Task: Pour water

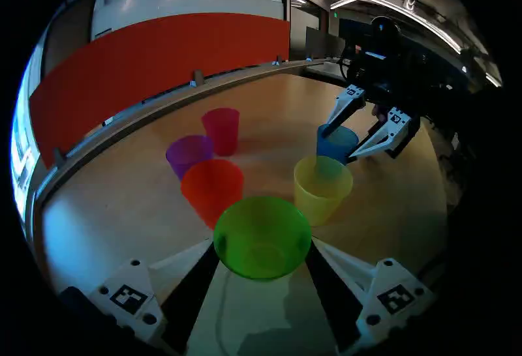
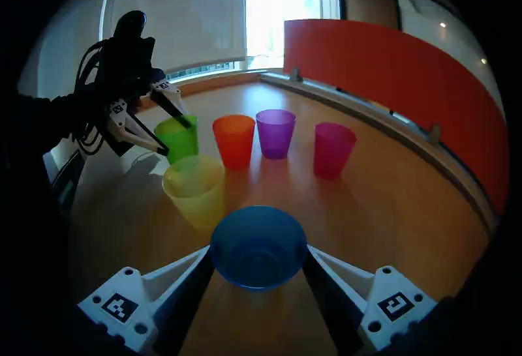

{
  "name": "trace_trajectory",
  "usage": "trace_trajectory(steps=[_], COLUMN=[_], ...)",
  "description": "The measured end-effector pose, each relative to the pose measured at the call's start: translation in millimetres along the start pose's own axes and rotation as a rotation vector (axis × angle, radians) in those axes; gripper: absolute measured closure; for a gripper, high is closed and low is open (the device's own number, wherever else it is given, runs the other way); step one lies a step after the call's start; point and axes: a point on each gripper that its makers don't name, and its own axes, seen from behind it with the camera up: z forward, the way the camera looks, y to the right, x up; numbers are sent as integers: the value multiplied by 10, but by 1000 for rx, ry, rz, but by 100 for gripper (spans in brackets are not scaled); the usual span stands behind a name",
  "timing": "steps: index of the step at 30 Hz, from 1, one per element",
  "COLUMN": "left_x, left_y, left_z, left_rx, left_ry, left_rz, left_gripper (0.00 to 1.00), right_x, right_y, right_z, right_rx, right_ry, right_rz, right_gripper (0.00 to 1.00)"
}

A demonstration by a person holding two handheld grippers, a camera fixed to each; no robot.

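Observation:
My left gripper (image 1: 262, 246) is shut on a green cup (image 1: 262, 225), one finger on each side of it. Beyond it stand an orange cup (image 1: 212, 190), a purple cup (image 1: 189, 155), a magenta cup (image 1: 221, 129) and a yellow cup (image 1: 322, 186). My right gripper (image 2: 258, 252) is shut on a blue cup (image 2: 258, 242). From the left gripper view, the right gripper (image 1: 337, 142) shows clamped on the blue cup (image 1: 340, 148) behind the yellow one. From the right gripper view, the left gripper (image 2: 176, 136) flanks the green cup (image 2: 179, 142). I cannot make out water in any cup.
All the cups stand close together on a wooden table (image 1: 391, 212). A red partition (image 1: 163, 56) runs along its far edge behind a low rail. A bright window (image 2: 280, 10) lies beyond the table. Bare tabletop (image 2: 404, 212) stretches past the magenta cup (image 2: 333, 148).

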Motion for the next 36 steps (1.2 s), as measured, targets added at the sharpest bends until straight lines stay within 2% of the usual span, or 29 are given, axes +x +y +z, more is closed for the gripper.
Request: trace_trajectory(steps=[9,17,26,36], left_x=[23,152,419,818], left_y=[10,21,62,105], left_z=[-26,-147,-389,-698], left_rx=[6,22,50,85], left_ry=[15,54,115,208], left_rz=[-7,-21,-6,9], left_gripper=[14,14,14,14], right_x=[0,142,551,1034], right_y=[-28,-47,-47,-102], right_z=[-13,-134,-443,-824], right_rx=[2,-4,-29,-70], right_ry=[18,65,151,247], right_rz=[-3,7,13,-30], right_gripper=[9,9,10,9])
